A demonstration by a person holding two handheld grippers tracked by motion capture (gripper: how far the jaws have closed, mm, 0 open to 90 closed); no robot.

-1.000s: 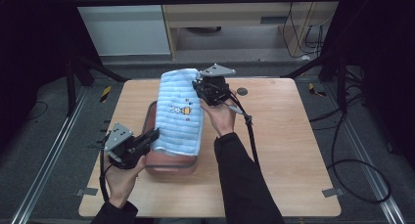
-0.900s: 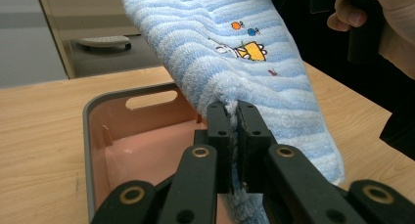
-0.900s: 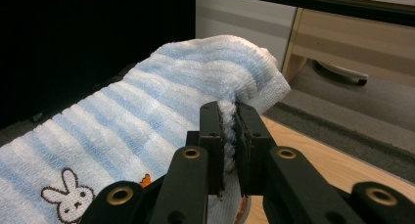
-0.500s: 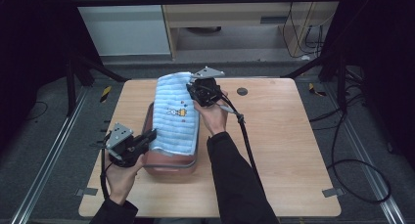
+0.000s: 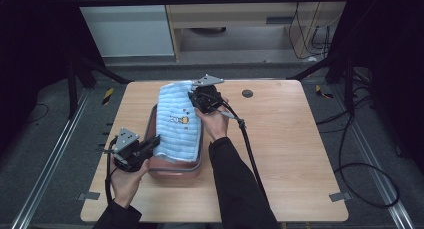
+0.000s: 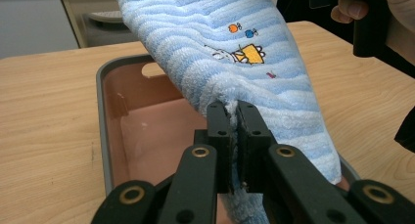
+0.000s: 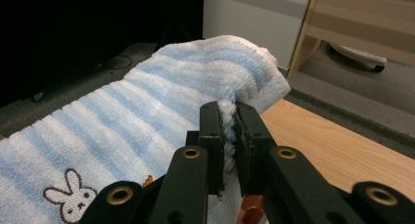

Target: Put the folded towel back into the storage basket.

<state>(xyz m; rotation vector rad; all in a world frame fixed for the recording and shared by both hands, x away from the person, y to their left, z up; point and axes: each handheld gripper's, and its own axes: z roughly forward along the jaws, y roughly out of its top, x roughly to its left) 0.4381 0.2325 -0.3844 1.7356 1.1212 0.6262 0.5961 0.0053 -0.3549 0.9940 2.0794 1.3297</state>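
Blue-and-white striped towel (image 5: 177,121) with small cartoon print, stretched above pink tray (image 5: 172,165)

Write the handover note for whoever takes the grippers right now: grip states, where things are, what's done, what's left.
Left gripper: shut on the near edge of the blue striped towel.
Right gripper: shut on the towel's far edge.
The towel is held stretched above the pink tray on the wooden table.
Done: both ends gripped, towel lifted over the tray.
Left, probably: lower or fold the towel into the tray, then release both grippers.
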